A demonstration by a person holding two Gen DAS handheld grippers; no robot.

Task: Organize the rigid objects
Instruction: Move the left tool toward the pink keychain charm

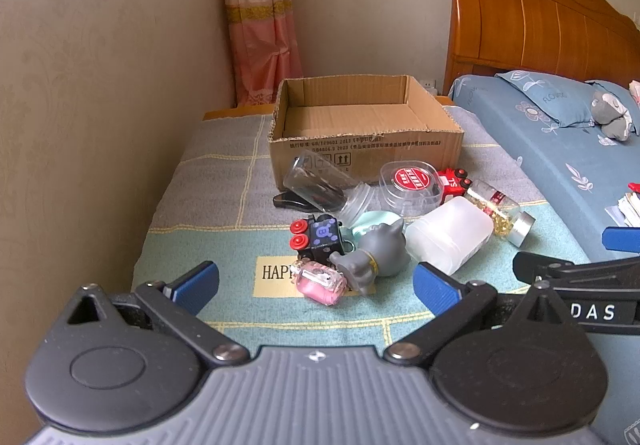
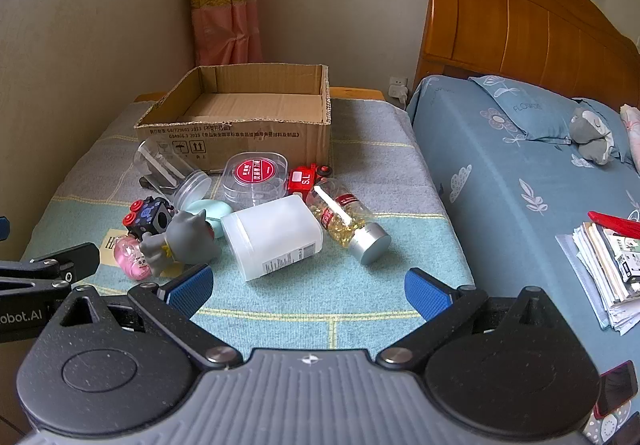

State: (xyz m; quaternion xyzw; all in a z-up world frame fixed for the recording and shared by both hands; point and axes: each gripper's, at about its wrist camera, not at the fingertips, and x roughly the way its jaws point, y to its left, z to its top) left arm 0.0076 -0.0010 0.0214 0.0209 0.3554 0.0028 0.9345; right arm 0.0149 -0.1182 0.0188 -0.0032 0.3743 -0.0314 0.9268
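Observation:
A pile of small objects lies on a cloth-covered table in front of an empty cardboard box (image 1: 360,113) (image 2: 240,105). In it are a white plastic bottle (image 1: 448,235) (image 2: 276,241), a capsule bottle with silver cap (image 1: 500,213) (image 2: 348,217), a grey cat figure (image 1: 376,253) (image 2: 184,237), a pink case (image 1: 320,283) (image 2: 130,255), a black toy train (image 1: 316,237) (image 2: 148,219), a clear jar (image 1: 320,185) (image 2: 172,173), a round clear box with red label (image 1: 408,181) (image 2: 254,175) and a red toy car (image 1: 454,183) (image 2: 306,177). My left gripper (image 1: 316,287) is open, just short of the pink case. My right gripper (image 2: 308,293) is open, just short of the white bottle.
A bed (image 2: 520,173) with blue sheets and a wooden headboard (image 2: 520,25) stands to the right, with a stack of papers (image 2: 604,269) on it. A wall (image 1: 100,125) runs along the table's left side. A curtain (image 1: 260,13) hangs behind the box.

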